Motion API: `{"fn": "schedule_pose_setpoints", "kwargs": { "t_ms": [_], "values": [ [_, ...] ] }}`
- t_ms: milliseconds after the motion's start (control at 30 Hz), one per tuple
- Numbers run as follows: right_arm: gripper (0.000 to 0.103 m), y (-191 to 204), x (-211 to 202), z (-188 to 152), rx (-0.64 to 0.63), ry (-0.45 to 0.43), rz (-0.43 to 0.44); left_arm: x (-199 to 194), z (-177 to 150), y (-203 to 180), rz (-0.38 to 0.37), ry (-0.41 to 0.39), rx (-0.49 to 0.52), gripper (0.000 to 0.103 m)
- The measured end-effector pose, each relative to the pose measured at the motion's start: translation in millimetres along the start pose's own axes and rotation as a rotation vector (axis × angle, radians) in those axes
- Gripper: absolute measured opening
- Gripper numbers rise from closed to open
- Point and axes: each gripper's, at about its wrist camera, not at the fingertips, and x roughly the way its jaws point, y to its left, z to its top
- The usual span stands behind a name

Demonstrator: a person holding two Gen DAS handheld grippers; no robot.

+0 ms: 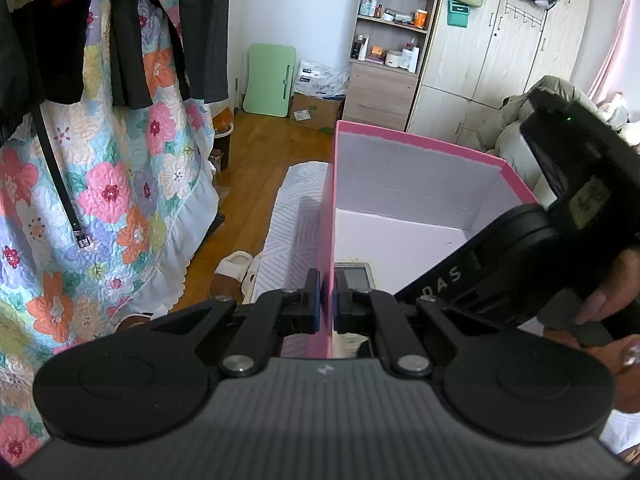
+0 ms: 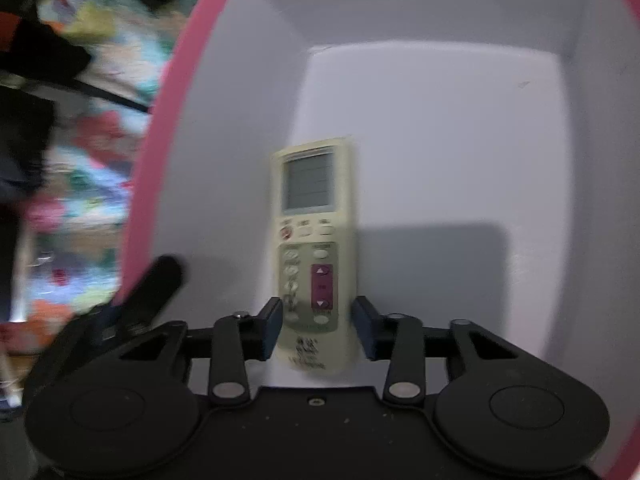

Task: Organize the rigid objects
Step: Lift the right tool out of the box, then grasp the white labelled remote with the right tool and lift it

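The left gripper [image 1: 327, 300] is clamped on the near wall of the pink box [image 1: 420, 142], steadying it. The right gripper [image 2: 318, 330] reaches inside, its jaws apart on either side of the remote control [image 2: 310, 248] without pressing it; the remote lies on the box floor by the left wall. To finish well, lift straight out without knocking the remote, and hold the box firm. The remote's button labels are too blurred to read; "DAS" shows on the right gripper's body.

both wrist views share the pink box [image 1: 416, 148] [image 2: 160, 128].
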Motion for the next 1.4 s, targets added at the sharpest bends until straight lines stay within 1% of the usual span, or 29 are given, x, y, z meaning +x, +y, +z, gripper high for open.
{"fn": "schedule_pose_setpoints", "kwargs": {
  "t_ms": [33, 133, 200, 267, 333, 433, 500, 567, 667, 700, 733, 800, 867, 933, 1100, 1167, 1333, 1400],
  "values": [
    [0.043, 3, -4, -2, -0.018, -0.016, 0.001, 0, -1, 0, 0.001, -0.001, 0.003, 0.005],
    [0.043, 18, -35, -18, -0.165, -0.127, -0.074, 0, -1, -1, 0.003, -0.001, 0.005, 0.005],
    [0.043, 27, -66, -32, -0.261, -0.184, -0.099, 0, -1, -1, 0.007, -0.002, 0.004, 0.004],
    [0.043, 28, -101, -50, -0.304, -0.246, -0.101, 0, -1, 0, 0.007, -0.001, 0.003, 0.004],
    [0.043, 20, -130, -59, -0.305, -0.278, -0.096, -1, -1, -1, 0.005, -0.001, -0.002, 0.005],
    [0.044, 1, -166, -71, -0.293, -0.301, -0.127, -1, -1, -1, 0.004, 0.002, -0.012, 0.005],
    [0.044, -12, -180, -78, -0.264, -0.335, -0.163, -1, -1, -2, 0.009, 0.002, -0.013, 0.005],
    [0.045, -30, -187, -84, -0.230, -0.355, -0.180, -1, -1, -4, 0.019, 0.001, -0.008, 0.004],
    [0.049, -60, -182, -94, -0.151, -0.340, -0.197, 0, 0, -4, 0.022, 0.004, -0.006, 0.004],
    [0.052, -71, -175, -96, -0.132, -0.326, -0.211, -1, 0, -4, 0.018, 0.004, -0.008, 0.004],
    [0.056, -79, -166, -98, -0.123, -0.308, -0.233, -1, -1, -5, 0.017, 0.003, -0.007, 0.004],
    [0.056, -98, -151, -105, -0.089, -0.286, -0.280, -1, -1, -5, 0.015, 0.004, -0.010, 0.004],
    [0.056, -115, -136, -108, -0.053, -0.247, -0.299, -1, -1, -7, 0.021, 0.003, -0.009, 0.004],
    [0.056, -127, -123, -108, -0.041, -0.232, -0.319, -1, 0, -5, 0.026, 0.002, -0.006, 0.004],
    [0.057, -137, -93, -98, -0.045, -0.202, -0.365, 0, 0, -5, 0.027, 0.001, -0.003, 0.004],
    [0.064, -135, -85, -95, -0.060, -0.213, -0.403, 0, 0, -5, 0.027, 0.002, -0.002, 0.004],
    [0.068, -128, -69, -80, -0.100, -0.222, -0.470, -1, 0, -4, 0.022, 0.002, -0.008, 0.004],
    [0.068, -126, -63, -76, -0.108, -0.232, -0.497, -1, 1, -5, 0.022, 0.002, -0.012, 0.004]
  ]
}}
